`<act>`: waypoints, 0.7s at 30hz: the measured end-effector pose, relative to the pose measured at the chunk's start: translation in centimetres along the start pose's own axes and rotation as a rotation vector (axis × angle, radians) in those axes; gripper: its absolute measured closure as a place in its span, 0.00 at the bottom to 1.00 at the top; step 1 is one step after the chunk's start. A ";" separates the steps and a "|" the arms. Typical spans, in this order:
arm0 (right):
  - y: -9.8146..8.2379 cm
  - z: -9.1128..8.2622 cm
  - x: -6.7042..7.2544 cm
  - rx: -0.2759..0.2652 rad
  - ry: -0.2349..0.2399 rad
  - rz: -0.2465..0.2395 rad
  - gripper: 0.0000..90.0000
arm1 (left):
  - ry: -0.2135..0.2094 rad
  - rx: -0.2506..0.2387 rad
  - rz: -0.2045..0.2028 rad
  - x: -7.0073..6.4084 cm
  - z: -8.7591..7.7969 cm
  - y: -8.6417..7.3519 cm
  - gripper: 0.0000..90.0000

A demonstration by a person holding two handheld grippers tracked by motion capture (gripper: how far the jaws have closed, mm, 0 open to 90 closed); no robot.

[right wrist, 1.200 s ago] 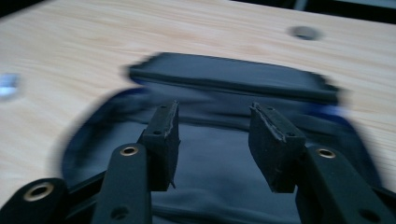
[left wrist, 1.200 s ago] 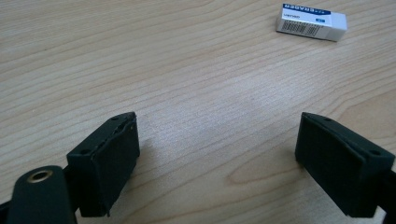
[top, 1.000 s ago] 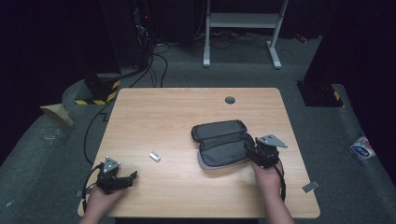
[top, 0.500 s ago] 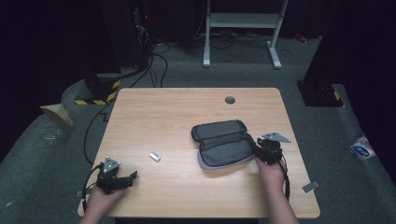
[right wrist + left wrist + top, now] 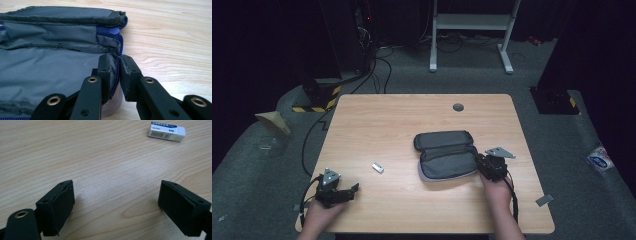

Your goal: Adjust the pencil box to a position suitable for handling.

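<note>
A grey zip pouch [image 5: 446, 155] lies open on the wooden table [image 5: 412, 120], right of centre. My right gripper [image 5: 484, 164] is at the pouch's right end, shut on its zippered edge [image 5: 115, 75], the blue zip line pinched between the two jaws. The pouch's grey lining [image 5: 50, 72] spreads to the left in the right gripper view. My left gripper [image 5: 347, 191] rests at the table's front left, open, with bare wood between its jaws [image 5: 116, 202]. A small white eraser [image 5: 377, 167] lies between the two grippers, seen ahead and to the right [image 5: 166, 131] in the left gripper view.
A round cable hole [image 5: 458, 107] sits near the table's far edge. Black cables [image 5: 312, 150] run over the floor at the left, and a white desk frame [image 5: 472, 25] stands behind the table. A packet [image 5: 601, 159] lies on the floor at the right.
My right gripper has shifted slightly along the pouch's right end, staying at its edge. The left gripper and the eraser have not moved.
</note>
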State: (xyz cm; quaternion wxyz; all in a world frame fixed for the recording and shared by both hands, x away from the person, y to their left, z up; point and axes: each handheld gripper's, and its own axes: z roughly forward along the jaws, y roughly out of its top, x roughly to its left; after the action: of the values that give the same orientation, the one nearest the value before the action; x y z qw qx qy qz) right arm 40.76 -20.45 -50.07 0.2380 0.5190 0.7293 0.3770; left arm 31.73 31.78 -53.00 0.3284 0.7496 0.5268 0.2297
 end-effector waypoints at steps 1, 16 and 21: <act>-0.2 -0.1 0.3 -0.006 0.008 -0.005 0.86 | 0.001 0.000 0.002 0.0 0.0 0.0 0.16; -1.0 -0.5 4.6 -0.031 0.101 -0.029 0.81 | 0.000 0.002 0.007 0.0 0.0 0.0 0.16; -1.1 -0.6 5.6 -0.035 0.121 -0.034 0.79 | -0.002 0.001 0.007 0.1 0.0 0.0 0.16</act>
State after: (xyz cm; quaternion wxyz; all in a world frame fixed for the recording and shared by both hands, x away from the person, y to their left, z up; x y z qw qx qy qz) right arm 37.70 -15.65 -50.33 0.2089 0.4787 0.7443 0.4161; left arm 31.79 31.82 -52.99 0.3278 0.7518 0.5238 0.2301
